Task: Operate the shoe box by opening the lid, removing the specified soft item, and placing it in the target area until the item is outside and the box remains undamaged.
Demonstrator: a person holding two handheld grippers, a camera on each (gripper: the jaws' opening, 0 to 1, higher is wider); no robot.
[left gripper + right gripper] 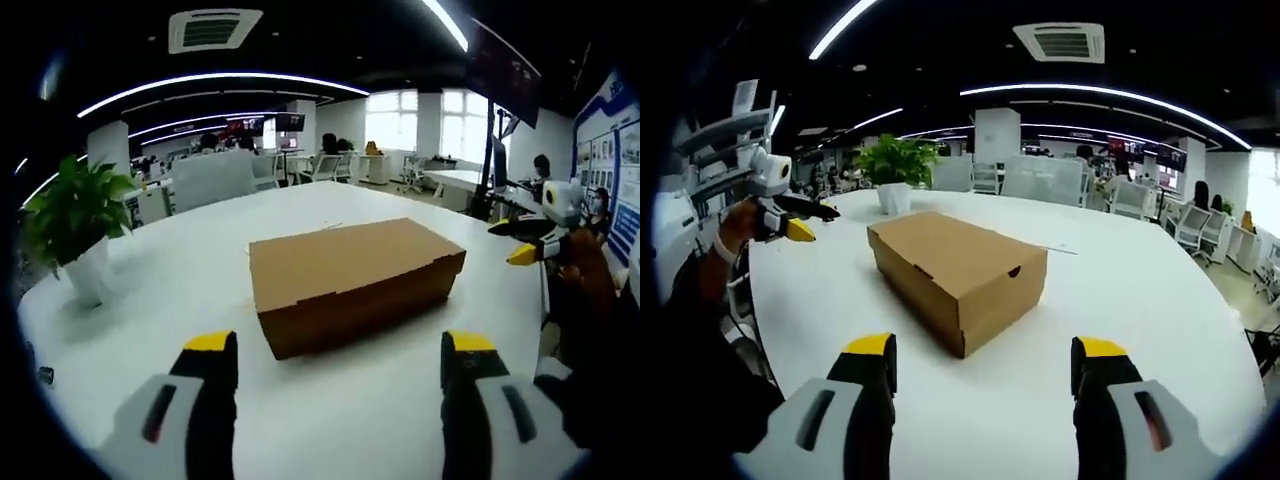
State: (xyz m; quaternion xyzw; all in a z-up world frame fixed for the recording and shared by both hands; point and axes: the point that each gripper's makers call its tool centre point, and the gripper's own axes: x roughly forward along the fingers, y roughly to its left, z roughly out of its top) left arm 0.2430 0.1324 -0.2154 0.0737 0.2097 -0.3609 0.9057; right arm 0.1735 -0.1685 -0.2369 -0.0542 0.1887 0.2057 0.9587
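Box lies flat, lid shut, long axis crossing table.

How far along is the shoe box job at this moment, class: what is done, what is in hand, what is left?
Done: nothing yet. The shoe box sits on the white table with its lid down. In hand: nothing; the left gripper and right gripper are both open and empty, short of the box, facing it from different sides. Left: open the lid, take out the soft item, which is hidden inside, and place it outside.
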